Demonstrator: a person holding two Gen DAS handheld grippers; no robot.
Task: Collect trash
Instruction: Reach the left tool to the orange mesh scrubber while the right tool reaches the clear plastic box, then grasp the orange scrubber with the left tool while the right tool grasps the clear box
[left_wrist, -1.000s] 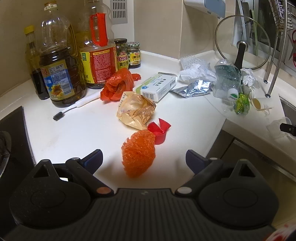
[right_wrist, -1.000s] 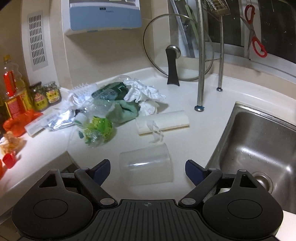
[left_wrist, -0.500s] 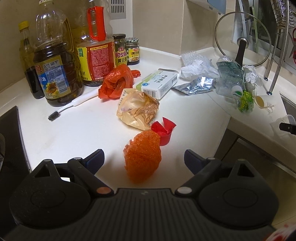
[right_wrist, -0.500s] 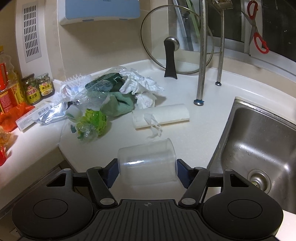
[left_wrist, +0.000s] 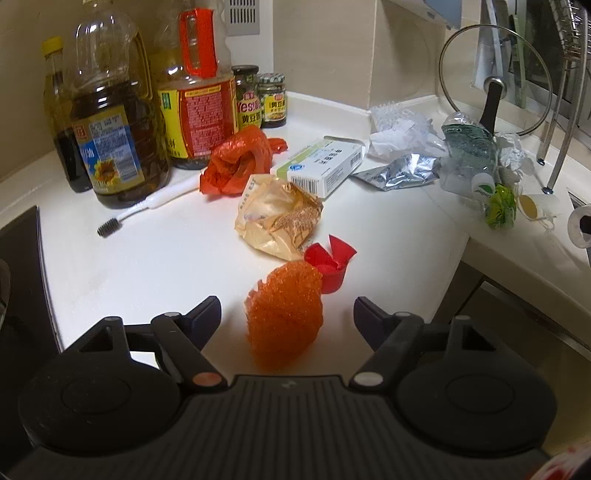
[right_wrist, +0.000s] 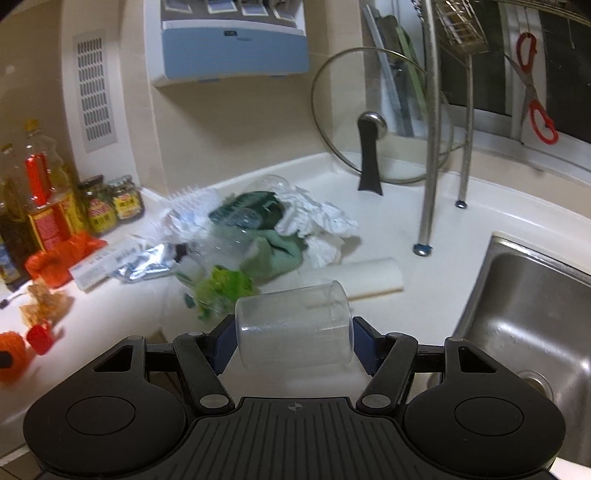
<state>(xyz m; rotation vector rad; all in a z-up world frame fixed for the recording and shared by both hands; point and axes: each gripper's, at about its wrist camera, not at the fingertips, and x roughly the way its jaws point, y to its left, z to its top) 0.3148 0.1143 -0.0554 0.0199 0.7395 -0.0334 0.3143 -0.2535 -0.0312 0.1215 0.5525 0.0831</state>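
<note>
An orange mesh ball lies on the white counter, and a red plastic scrap touches its far side. My left gripper straddles the ball; its jaws are closing, with gaps still showing on both sides. A tan snack wrapper, an orange bag, a white-green box and a foil pouch lie beyond. My right gripper is shut on a clear plastic cup, held sideways above the counter. Behind it sit a paper roll and crumpled tissue.
Oil bottles and jars line the back wall, and a toothbrush lies beside them. A dark hob borders the left. A steel sink lies right, with rack legs and a glass lid behind.
My right gripper's jaws closed onto the clear cup and raised it off the counter. My left gripper's jaws have narrowed around the orange mesh ball.
</note>
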